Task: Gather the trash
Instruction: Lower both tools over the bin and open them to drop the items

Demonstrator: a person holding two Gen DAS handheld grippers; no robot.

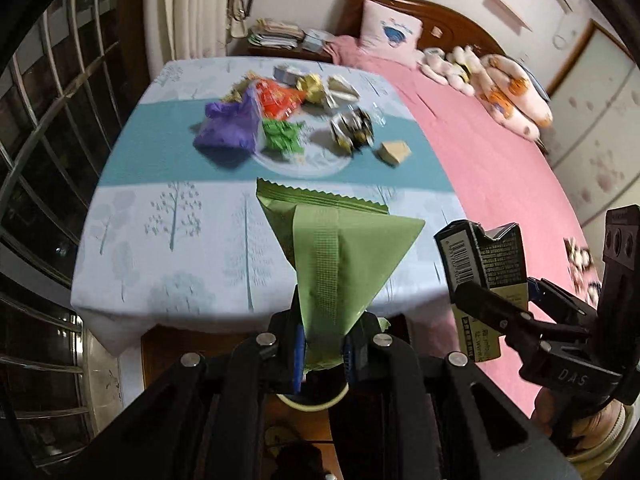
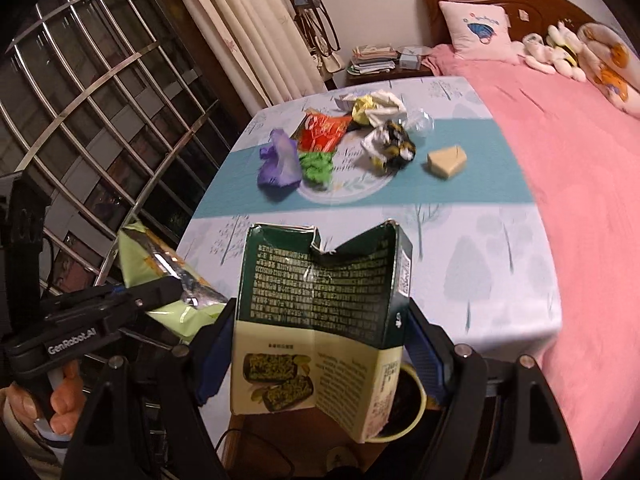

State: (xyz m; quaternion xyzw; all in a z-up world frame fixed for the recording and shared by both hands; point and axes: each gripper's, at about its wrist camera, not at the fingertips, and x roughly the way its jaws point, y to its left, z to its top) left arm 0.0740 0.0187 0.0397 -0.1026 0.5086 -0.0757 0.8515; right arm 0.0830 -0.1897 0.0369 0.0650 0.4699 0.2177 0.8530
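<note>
Pink bedspread (image 2: pixel 560 168) fills the right side, soft and matte. Beside it, table in a pale tree-print cloth (image 1: pixel 168 216) with a teal band across. On the band, a round plate (image 1: pixel 316 164) carries crumpled wrappers: purple bag (image 1: pixel 230 128), red-orange wrapper (image 1: pixel 280 102), green wad (image 1: pixel 282 138), black-yellow foil wrapper (image 1: pixel 352 128). A beige wedge-shaped carton (image 1: pixel 395 151) sits just beside the plate on the cloth.

Right gripper (image 2: pixel 316 364), jaws spread wide, clamps a torn green-and-cream snack box (image 2: pixel 320 304) across its width; long axis upright, ragged open end toward the table, printed panel facing the camera. Below it, a yellow-rimmed bin (image 2: pixel 412 412).

Left gripper (image 1: pixel 324 348), jaws nearly together, pinches a flat light-green snack bag (image 1: pixel 340 248) at one end; long axis points away, zigzag seam farthest, over the table's near edge. A hand (image 2: pixel 64 400) holds that gripper's handle.
</note>
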